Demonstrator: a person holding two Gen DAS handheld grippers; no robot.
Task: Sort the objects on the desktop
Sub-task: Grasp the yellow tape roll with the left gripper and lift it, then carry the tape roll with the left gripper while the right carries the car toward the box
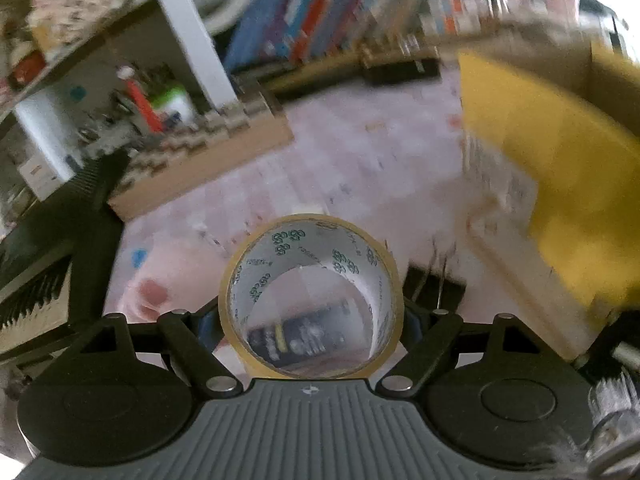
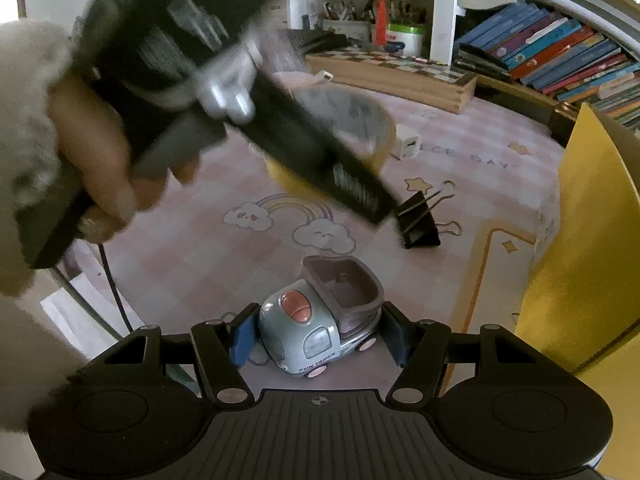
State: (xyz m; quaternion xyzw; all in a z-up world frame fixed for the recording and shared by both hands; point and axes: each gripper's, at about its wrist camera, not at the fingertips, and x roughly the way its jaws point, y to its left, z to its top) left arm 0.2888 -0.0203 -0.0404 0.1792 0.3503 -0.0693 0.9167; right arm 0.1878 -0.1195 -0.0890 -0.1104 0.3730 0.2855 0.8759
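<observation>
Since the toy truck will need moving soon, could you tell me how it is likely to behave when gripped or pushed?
The toy truck stands on small wheels, so a push would probably roll it across the mat. Its rounded, glossy plastic cab may slip between the right gripper pads. It looks hollow, so probably light; the open rear bin seems rigid.
</observation>
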